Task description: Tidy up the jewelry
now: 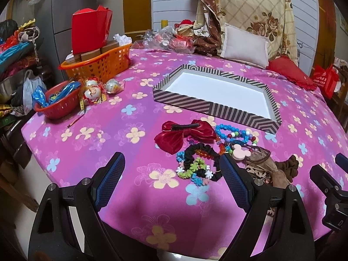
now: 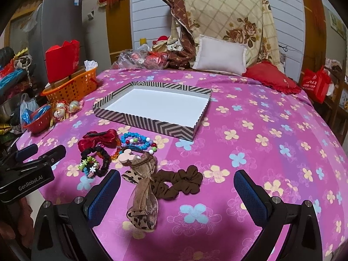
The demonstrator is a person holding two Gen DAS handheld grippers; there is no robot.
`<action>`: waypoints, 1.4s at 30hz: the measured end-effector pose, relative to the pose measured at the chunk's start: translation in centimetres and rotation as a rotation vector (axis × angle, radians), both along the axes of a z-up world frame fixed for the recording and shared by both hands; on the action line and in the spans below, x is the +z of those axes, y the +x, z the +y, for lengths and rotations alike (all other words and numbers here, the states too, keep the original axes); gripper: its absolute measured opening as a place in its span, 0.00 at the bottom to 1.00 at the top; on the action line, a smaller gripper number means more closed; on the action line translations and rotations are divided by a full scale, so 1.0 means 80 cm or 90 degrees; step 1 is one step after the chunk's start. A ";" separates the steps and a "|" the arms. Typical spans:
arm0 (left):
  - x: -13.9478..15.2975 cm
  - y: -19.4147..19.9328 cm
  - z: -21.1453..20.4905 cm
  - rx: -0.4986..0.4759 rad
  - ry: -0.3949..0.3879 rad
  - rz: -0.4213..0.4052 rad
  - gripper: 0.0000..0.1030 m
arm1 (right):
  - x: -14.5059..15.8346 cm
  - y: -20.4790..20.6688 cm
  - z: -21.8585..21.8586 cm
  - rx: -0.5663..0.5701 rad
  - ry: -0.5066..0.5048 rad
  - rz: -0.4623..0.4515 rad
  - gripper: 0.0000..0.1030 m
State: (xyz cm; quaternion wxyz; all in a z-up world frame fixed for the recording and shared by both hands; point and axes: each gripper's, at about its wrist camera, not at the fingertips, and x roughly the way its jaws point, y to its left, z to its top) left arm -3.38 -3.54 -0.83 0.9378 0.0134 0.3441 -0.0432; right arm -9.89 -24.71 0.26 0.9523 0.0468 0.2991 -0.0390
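Jewelry pile (image 1: pixel 208 150) just ahead of spread left claw (image 1: pixel 171 174), striped tray (image 1: pixel 217 108) beyond

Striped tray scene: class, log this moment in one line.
left gripper: open, empty | right gripper: open, empty | striped tray: empty | hair accessories: on tablecloth

Orange basket (image 1: pixel 97 64), red bowl (image 1: pixel 57 106), white pillow (image 1: pixel 244 45), red cushion (image 2: pixel 271 80)

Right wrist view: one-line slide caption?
Open right hand-held gripper above brown scrunchie and leopard bow; striped tray empty.
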 end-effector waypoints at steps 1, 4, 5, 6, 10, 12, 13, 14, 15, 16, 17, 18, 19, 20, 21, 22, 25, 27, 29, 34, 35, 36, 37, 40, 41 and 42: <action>-0.001 0.000 0.000 0.000 0.000 0.001 0.86 | -0.001 0.000 0.000 -0.001 0.000 0.002 1.00; -0.003 0.000 0.001 0.000 -0.002 0.004 0.86 | -0.003 0.001 -0.001 -0.004 0.004 0.008 1.00; -0.004 0.000 0.001 0.000 -0.003 0.006 0.86 | -0.004 0.000 -0.002 -0.003 0.011 0.009 1.00; -0.004 0.000 0.001 0.001 -0.003 0.006 0.86 | -0.003 0.001 -0.004 -0.003 0.013 0.010 1.00; -0.004 0.001 0.001 0.000 -0.002 0.005 0.86 | -0.004 0.002 -0.005 -0.005 0.025 0.030 1.00; -0.007 0.000 0.000 0.000 -0.002 0.006 0.86 | -0.005 0.003 -0.004 -0.004 0.025 0.034 1.00; -0.008 -0.001 -0.001 0.000 -0.003 0.006 0.86 | -0.005 0.003 -0.004 -0.004 0.027 0.038 1.00; -0.009 -0.001 -0.001 0.000 -0.004 0.006 0.86 | -0.005 0.003 -0.005 -0.004 0.027 0.033 1.00; -0.010 -0.001 -0.002 0.000 -0.004 0.007 0.86 | -0.005 0.003 -0.004 -0.003 0.026 0.032 1.00; -0.010 -0.001 -0.002 0.000 -0.004 0.007 0.86 | -0.006 0.003 -0.004 -0.002 0.027 0.033 1.00; -0.012 -0.002 -0.002 0.000 -0.004 0.008 0.86 | -0.006 0.003 -0.004 -0.001 0.028 0.035 1.00; -0.012 -0.002 -0.002 0.000 -0.005 0.009 0.86 | -0.007 0.003 -0.004 0.001 0.026 0.030 1.00; -0.011 -0.001 -0.002 0.000 -0.007 0.012 0.86 | -0.008 0.004 -0.004 0.003 0.028 0.030 1.00; -0.012 -0.001 -0.002 0.000 -0.008 0.013 0.86 | -0.009 0.005 -0.004 0.003 0.028 0.031 1.00; -0.013 -0.002 -0.002 0.001 -0.008 0.015 0.86 | -0.010 0.005 -0.003 0.004 0.027 0.032 1.00; -0.013 -0.001 -0.002 0.001 -0.010 0.017 0.86 | -0.010 0.005 -0.003 0.005 0.027 0.035 1.00; -0.011 0.001 0.001 0.002 -0.014 0.024 0.86 | -0.010 0.005 -0.002 0.005 0.022 0.033 1.00; -0.012 0.002 0.003 0.003 -0.017 0.029 0.86 | -0.011 0.005 -0.002 0.004 0.020 0.033 1.00; -0.012 0.004 0.004 0.004 -0.021 0.034 0.86 | -0.012 0.006 -0.001 0.003 0.019 0.036 1.00; -0.013 0.005 0.006 0.005 -0.023 0.037 0.86 | -0.012 0.006 -0.001 0.003 0.022 0.045 1.00; -0.013 0.005 0.006 0.005 -0.023 0.037 0.86 | -0.012 0.006 -0.001 0.003 0.024 0.043 1.00; -0.014 0.004 0.006 0.005 -0.022 0.037 0.86 | -0.012 0.007 -0.001 0.004 0.024 0.044 1.00; -0.013 0.005 0.006 0.005 -0.023 0.038 0.86 | -0.013 0.007 -0.002 0.004 0.023 0.045 1.00; -0.015 0.006 0.008 0.006 -0.026 0.042 0.86 | -0.014 0.007 -0.002 0.005 0.023 0.046 1.00; -0.016 0.007 0.009 0.006 -0.027 0.044 0.86 | -0.015 0.007 -0.003 0.005 0.024 0.046 1.00; -0.017 0.007 0.010 0.007 -0.030 0.047 0.86 | -0.016 0.007 -0.004 0.005 0.024 0.045 1.00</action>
